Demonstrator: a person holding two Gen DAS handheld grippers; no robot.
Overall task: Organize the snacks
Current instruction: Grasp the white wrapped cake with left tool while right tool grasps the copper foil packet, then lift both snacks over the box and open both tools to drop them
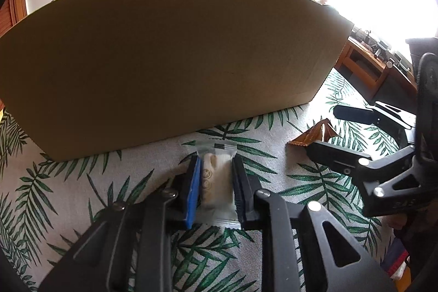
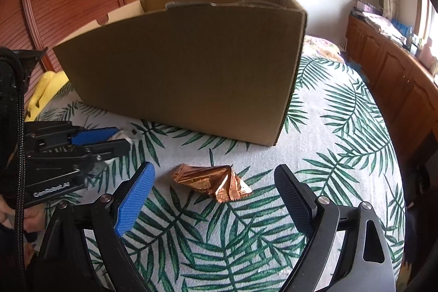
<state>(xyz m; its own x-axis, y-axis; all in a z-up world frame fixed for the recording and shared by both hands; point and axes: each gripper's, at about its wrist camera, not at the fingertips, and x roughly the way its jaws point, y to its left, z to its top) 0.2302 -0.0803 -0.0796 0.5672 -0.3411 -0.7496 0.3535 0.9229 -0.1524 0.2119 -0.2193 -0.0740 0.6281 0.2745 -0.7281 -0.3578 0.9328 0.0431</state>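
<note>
A small clear-wrapped white snack pack (image 1: 217,182) lies on the leaf-print cloth (image 1: 82,182), just in front of a big cardboard box (image 1: 164,59). My left gripper (image 1: 216,159) is shut on it, a pad pressing on each side. Over on the right, a crumpled copper-foil snack (image 1: 325,132) lies between the fingers of my right gripper (image 1: 321,129). In the right wrist view that gripper (image 2: 215,167) stands open, its pads well clear of the foil snack (image 2: 213,182) on both sides. The left gripper (image 2: 123,138) shows at the left with the white pack (image 2: 130,134) in it.
The open-topped box (image 2: 191,67) fills the far half of the cloth (image 2: 342,127). A yellow soft thing (image 2: 43,92) lies at the left past the cloth's edge. Wooden cabinets (image 2: 397,78) run along the right wall. A person's hand (image 2: 27,218) grips the left tool.
</note>
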